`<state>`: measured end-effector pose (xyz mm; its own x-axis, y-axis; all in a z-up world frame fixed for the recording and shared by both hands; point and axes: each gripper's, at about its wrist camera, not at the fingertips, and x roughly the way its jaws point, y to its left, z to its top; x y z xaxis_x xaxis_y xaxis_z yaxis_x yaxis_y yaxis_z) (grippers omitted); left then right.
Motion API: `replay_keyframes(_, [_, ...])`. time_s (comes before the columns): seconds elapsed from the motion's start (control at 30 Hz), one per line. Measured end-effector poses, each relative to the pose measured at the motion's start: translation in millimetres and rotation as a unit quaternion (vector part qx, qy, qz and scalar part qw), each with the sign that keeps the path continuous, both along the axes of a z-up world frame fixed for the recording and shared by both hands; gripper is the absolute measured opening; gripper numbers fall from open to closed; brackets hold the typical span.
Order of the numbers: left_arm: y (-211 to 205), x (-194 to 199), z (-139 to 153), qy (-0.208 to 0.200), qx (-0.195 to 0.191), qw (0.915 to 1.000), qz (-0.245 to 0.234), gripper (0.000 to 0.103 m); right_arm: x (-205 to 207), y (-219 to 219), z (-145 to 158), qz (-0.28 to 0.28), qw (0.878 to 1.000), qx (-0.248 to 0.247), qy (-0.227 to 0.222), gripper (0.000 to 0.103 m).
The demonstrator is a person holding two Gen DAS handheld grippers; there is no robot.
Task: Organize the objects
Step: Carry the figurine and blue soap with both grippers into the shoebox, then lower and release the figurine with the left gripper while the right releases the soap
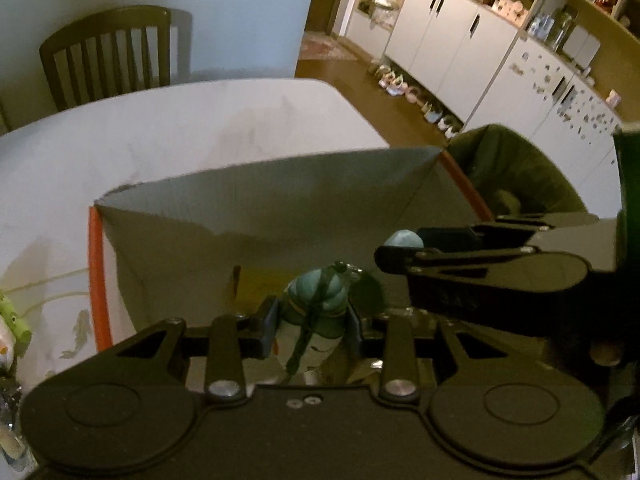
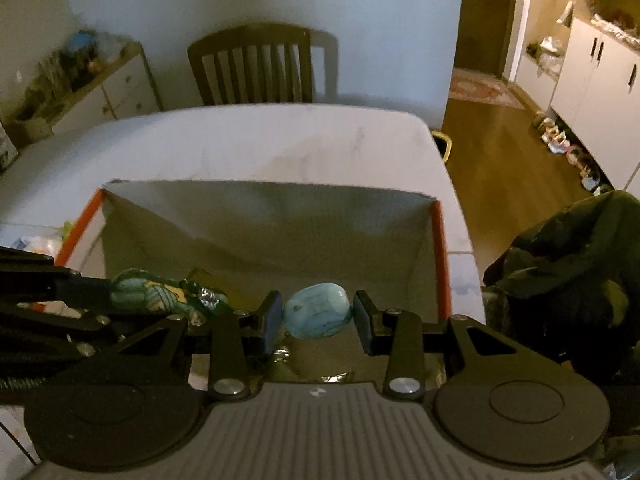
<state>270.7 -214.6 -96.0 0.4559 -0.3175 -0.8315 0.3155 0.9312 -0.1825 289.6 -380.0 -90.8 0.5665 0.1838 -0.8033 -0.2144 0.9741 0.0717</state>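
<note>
An open cardboard box with orange outer sides stands on the white table. Over its inside, my left gripper is shut on a teal and white figure toy with a dark cord across it. My right gripper is shut on a light blue rounded stone-like object, also above the box interior. In the left wrist view the right gripper reaches in from the right with the blue object. In the right wrist view the figure toy shows at left.
A dark wooden chair stands at the table's far side. A dark green fabric bag or seat sits right of the table. Small toys lie left of the box. White cabinets line the far right wall.
</note>
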Motion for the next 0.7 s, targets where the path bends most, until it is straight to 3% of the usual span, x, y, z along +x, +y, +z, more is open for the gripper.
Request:
replay_keyframes(0.47, [-4,-1,-30,0.047,0.020,0.9985,-0.021,0.033,29,14,-36,-0.001,0.996,-0.020,0.084,0.038])
replay_keyframes(0.7, [-1,1,-32,0.052,0.015,0.9983,-0.019,0.035,33,12,-40,-0.003,0.995,-0.017,0.102,0.038])
